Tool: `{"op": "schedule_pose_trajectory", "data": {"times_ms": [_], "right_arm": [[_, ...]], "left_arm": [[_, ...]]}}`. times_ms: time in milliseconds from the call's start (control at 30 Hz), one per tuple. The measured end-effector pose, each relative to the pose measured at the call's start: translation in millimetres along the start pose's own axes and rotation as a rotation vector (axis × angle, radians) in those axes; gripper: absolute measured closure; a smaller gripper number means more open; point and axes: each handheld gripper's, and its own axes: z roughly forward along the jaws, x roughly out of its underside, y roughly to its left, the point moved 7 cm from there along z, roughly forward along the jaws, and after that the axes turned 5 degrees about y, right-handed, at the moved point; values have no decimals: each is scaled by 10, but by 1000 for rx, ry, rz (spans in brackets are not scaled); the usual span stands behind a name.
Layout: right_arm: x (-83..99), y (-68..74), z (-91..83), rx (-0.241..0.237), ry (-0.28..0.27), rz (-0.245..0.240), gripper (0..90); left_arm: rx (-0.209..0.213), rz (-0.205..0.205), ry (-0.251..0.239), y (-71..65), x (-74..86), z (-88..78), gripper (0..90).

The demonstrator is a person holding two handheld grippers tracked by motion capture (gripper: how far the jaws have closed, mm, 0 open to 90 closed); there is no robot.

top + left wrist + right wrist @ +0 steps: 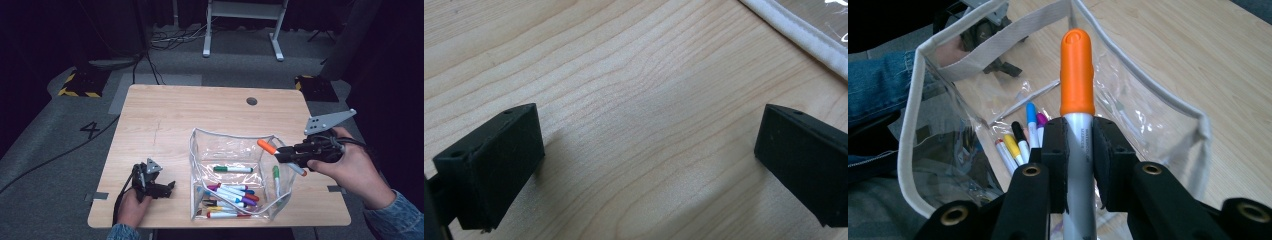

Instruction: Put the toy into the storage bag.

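One orange-capped marker [1077, 80] is pinched between the closed fingers of my right gripper [283, 156], held in the air above the right rim of the clear pouch [230, 135] on the worktop [165, 115]. My left gripper [159, 189] rests low on the wood just left of the pouch, fingers [494, 165] spread wide with nothing between them.

I judge the likeliest trouble is the marker's cap catching the white-trimmed rim as I bring it over, which could tip or drag the pouch, since nothing is steadying it. The grip sits on the smooth silver barrel, so the marker could also slide or swivel if I tilt it steeply, and it could land outside the pouch.

From the right gripper view the lower barrel is hidden behind the fingers, so I cannot tell how much length hangs below. Glare on the plastic muddles the loose markers [231, 194] inside, and I cannot count them surely. Whether the pouch stands stably is hard to make out
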Motion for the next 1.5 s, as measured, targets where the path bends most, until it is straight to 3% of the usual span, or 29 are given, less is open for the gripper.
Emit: {"op": "schedule_pose_trajectory", "data": {"times_ms": [433, 767, 1100, 1500], "right_arm": [[-291, 288, 447, -64, 99, -108, 772], [-433, 402, 817, -114, 157, -160, 772], [-428, 406, 1185, -142, 234, -176, 771], [-213, 428, 1550, -168, 349, -183, 771]], "left_arm": [[0, 0, 0, 0, 0, 0, 0], [2, 8, 1, 2, 0, -1, 0], [1, 9, 1, 3, 0, -2, 0], [2, 6, 0, 0, 0, -1, 0]]}}
